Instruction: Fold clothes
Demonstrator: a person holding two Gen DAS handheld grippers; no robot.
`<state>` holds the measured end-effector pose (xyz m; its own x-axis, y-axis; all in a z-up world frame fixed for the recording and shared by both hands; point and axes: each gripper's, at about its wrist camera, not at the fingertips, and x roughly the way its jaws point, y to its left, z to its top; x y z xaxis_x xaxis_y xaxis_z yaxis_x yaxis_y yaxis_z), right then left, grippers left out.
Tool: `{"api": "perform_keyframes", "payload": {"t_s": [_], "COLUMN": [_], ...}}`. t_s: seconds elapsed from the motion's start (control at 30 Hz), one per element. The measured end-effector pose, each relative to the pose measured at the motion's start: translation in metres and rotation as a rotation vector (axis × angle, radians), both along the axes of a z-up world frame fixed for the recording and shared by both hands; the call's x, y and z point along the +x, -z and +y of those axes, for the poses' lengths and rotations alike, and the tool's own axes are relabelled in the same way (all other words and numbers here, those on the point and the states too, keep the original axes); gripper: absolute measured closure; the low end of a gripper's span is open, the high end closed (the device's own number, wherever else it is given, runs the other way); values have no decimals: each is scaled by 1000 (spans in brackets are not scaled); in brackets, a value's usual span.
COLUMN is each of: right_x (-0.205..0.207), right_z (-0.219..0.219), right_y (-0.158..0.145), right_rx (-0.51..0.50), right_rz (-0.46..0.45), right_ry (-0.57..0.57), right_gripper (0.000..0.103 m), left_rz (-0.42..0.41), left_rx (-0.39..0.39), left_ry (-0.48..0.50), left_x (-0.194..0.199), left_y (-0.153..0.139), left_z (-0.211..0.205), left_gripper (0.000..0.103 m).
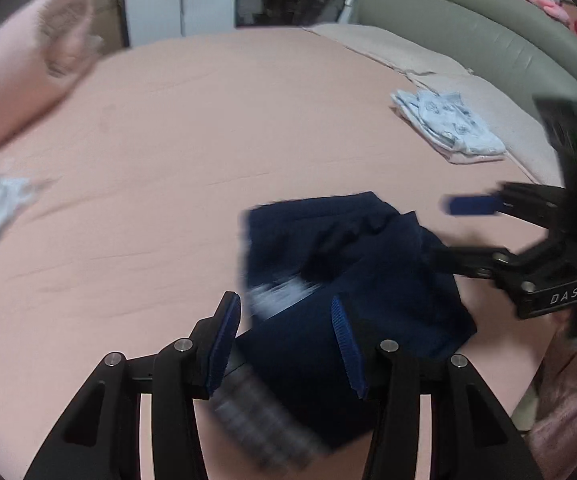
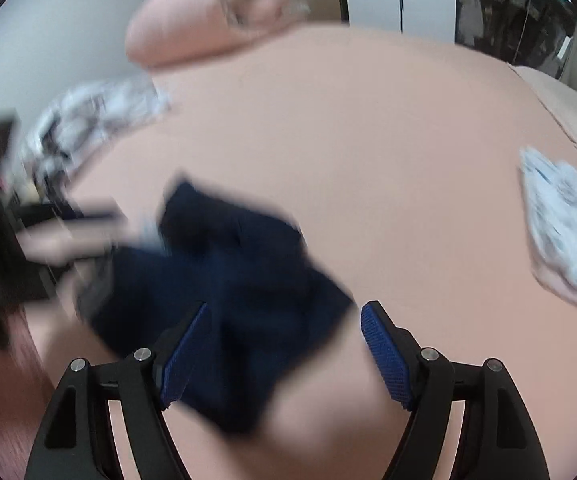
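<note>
Shorts (image 1: 352, 272) lie bunched between both spread-wide tools, left (image 1: 288, 344) and right (image 2: 284, 356); a one-layer pinch could unravel the fold.

Left claw (image 1: 286, 322): two black angular linkage arms, each carrying silver round screw heads, ending in fingers faced with ribbed blue pads (image 1: 224, 344). Right claw (image 2: 284, 340): the same black frame and silver screws; blue pads (image 2: 384, 356) with a fine knurled texture. Seen from the left wrist, the right claw (image 1: 444, 232) bears white lettering "DAS" on its black body and a green light on its upper housing.
</note>
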<state>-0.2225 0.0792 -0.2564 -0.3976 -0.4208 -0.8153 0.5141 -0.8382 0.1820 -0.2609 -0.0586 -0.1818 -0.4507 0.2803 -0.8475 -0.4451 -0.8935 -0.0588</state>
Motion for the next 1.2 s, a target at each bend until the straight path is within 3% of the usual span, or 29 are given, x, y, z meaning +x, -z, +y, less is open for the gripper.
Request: {"api": "perform_keyframes", "payload": {"t_s": [0.03,0.13,0.2,0.27,0.33,0.43,0.5,0.53,0.63,0.77,0.8,0.93,1.03,1.07,1.2], "right_x": [-11,-28,-28,-30,-32,-41,-41,-39,-29,-3,-5,-8,-5,-6,-8], "right_z": [-8,-12,2,18,26,-12,-28,-26,-24,-28,-26,12,34,36,42], "right_y": [10,53,43,26,17,36,47,44,37,54,65,37,11,9,1], "right_rx": [-7,105,59,93,29,54,117,105,53,175,194,32,-69,-46,49], "right_rz": [-27,-150,-109,-41,-6,-84,-76,-74,-76,-38,-71,-110,-88,-90,-98], "right_ry": [5,5,37,134,175,55,-4,8,26,-45,-44,111,180,174,148], "right_gripper": [26,27,28,26,26,26,26,26,26,26,26,25,25,25,25], "left_rz": [-17,-69,-67,-5,21,-40,-90,-89,-42,-90,-102,-118,-147,-164,-152], "left_rx": [-12,-49,-40,-6,18,-10,-123,-140,-50,-142,-152,84,48,24,94], "left_ry": [7,27,13,6,13,37,43,41,13,-4,-15,-176,-216,-227,-285], "left_x": [-4,-17,-19,-18,-18,-31,-32,-29,-13,-8,-7,0,-4,-4,5], "left_y": [6,23,19,3,-1,15,33,34,15,26,28,6,21,27,12], "left_z": [3,11,6,-1,-2,12,18,15,-1,-8,-11,-48,-51,-48,-62], "left_gripper": [59,56,56,57,57,56,54,54,55,53,53,53,53,53,53]}}
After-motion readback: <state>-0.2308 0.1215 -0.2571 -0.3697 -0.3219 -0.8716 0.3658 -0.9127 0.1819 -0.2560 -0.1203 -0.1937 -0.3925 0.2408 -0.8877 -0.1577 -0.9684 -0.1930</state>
